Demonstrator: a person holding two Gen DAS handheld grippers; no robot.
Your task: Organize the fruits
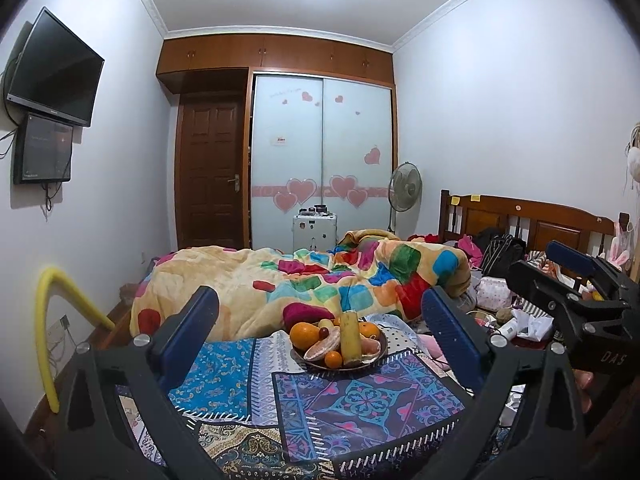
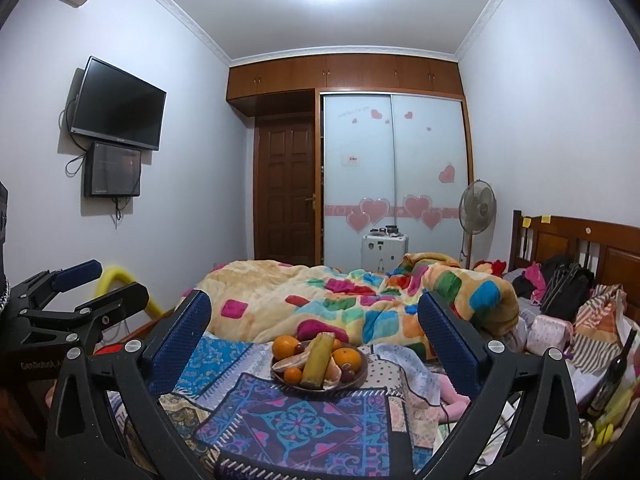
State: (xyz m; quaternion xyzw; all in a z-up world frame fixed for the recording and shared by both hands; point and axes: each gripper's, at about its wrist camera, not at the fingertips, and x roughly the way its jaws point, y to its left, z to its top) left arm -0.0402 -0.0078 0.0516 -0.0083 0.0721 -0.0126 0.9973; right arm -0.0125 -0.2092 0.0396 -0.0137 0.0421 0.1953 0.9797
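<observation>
While both tongs, left (image 1: pixel 320 320) and right (image 2: pixel 314 320), hang spread and empty, I'd pinch the firm orange (image 2: pixel 285 346) gently across its middle, since it's round and slippery.

Bright fruit on patterned cloths

Oranges (image 2: pixel 346 357) and a yellow-green banana (image 2: pixel 317 359) fill a brown bowl (image 2: pixel 360 376); purple-and-teal floral cloth (image 2: pixel 296 424) lies beneath, beside a cream quilt (image 2: pixel 360 300) with multicoloured blocks.

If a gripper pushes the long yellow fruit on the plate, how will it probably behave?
The long yellow fruit lies propped across other fruit on the plate, so it may slide or roll off. It looks stiff. Neighbouring oranges seem round and could roll too.
</observation>
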